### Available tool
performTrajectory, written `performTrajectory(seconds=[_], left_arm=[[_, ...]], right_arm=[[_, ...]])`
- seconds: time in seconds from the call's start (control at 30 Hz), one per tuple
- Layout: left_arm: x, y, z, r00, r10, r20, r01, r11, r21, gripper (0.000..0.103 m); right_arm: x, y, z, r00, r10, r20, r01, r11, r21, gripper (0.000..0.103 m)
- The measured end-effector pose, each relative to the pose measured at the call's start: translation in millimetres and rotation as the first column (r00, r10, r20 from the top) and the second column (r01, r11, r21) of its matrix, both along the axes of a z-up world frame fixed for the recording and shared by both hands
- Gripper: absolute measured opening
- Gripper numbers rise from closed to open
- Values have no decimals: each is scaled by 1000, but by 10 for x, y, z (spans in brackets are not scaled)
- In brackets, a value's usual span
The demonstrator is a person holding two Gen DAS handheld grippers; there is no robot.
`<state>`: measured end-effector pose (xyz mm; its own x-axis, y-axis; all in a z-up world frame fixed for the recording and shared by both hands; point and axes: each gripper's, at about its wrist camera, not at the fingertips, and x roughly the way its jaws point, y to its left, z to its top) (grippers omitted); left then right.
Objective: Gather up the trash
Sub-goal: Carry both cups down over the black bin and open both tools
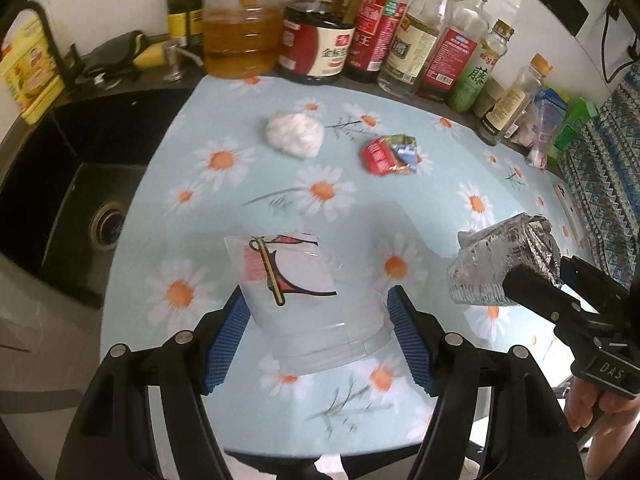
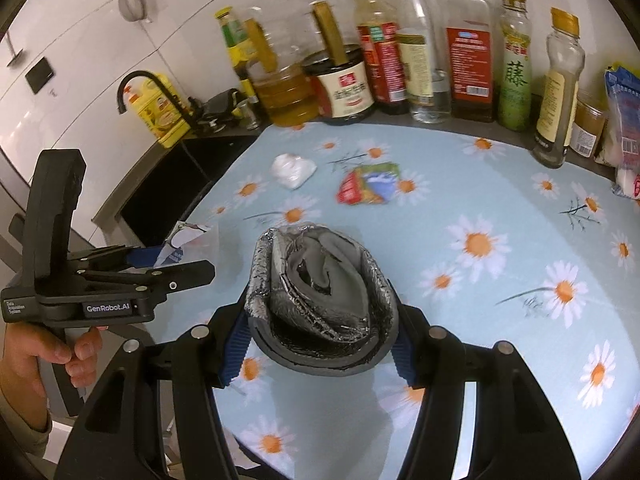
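Two grippers are each gripping one piece of trash above the daisy-print tablecloth [image 1: 400, 168]. The left gripper [image 1: 316, 312] is clamping a clear plastic wrapper with a red and yellow print [image 1: 296, 280] between its blue ribbed pads [image 1: 408, 340]; the wrapper is sitting squarely between the jaws, its long axis running forward and away from the camera, tilting slightly left. The right gripper [image 2: 322, 320] is squeezing a crumpled silver foil-lined pouch [image 2: 320, 284] at its sides, the pouch filling the gap between the jaws, its open mouth facing the camera and its long axis pointing forward over the table. From the left wrist view the same pouch [image 1: 496, 264] is sticking out leftward from the right gripper's black fingers [image 1: 536, 292].

Two more pieces are lying on the cloth farther out, near each other but apart: one white crumpled tissue ball [image 1: 296, 132] and one red and multicoloured crushed packet [image 1: 390, 154]. About ten condiment bottles [image 2: 468, 40] are lining the back edge, and one black sink [image 1: 80, 208] is sitting to the left.
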<state>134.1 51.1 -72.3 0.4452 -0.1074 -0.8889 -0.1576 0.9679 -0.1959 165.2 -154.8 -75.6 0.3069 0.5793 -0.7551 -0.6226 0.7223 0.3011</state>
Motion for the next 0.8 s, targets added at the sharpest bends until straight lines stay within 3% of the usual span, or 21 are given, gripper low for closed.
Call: performTrajectory(seconds=[0.5, 0.8], left_arm=[[-918, 400, -39, 1000, 18, 8, -18, 1000, -17, 68], [-1448, 552, -198, 1000, 11, -21, -12, 999, -36, 68]], right_arm=[[-941, 394, 19, 999, 34, 4, -34, 999, 9, 59], [-1486, 618, -163, 998, 50, -38, -50, 999, -6, 59]])
